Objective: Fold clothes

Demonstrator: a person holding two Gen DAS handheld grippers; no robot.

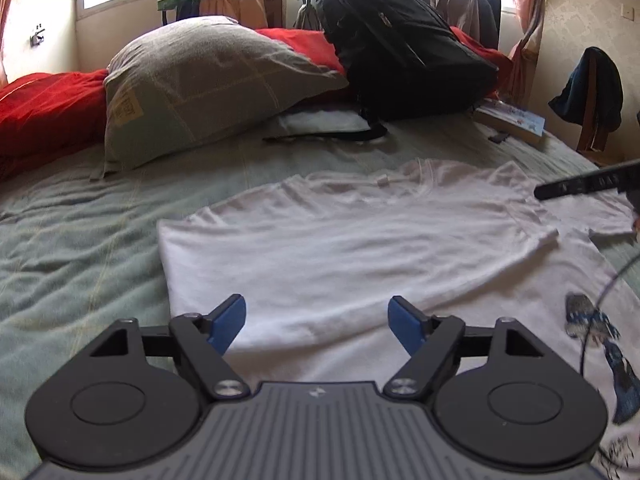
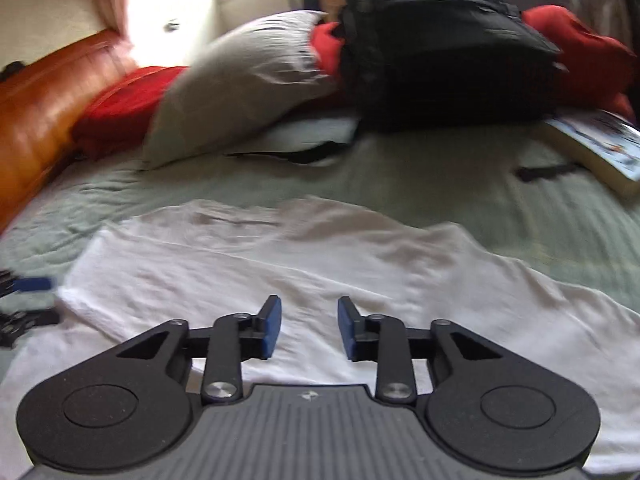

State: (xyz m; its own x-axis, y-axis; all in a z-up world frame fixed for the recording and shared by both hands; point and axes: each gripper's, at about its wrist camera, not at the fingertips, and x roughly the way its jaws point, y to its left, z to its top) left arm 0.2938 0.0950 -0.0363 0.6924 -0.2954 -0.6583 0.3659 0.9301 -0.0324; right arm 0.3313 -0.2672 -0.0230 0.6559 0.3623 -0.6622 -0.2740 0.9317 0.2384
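Now mid-fold: white shirt point(image 1: 340, 248) centre frame, one side folded over. Left tongs point(image 1: 316, 326) apart, right tongs point(image 2: 309, 328) apart, both empty. Next: grip far side edge.

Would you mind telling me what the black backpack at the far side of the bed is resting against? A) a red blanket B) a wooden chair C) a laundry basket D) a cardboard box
A: the black backpack leans on the bunched red blanket behind the grey pillow.

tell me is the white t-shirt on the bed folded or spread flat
Partly folded: the white cotton t-shirt has one side flapped over its middle on the green bedsheet, the rest still spread.
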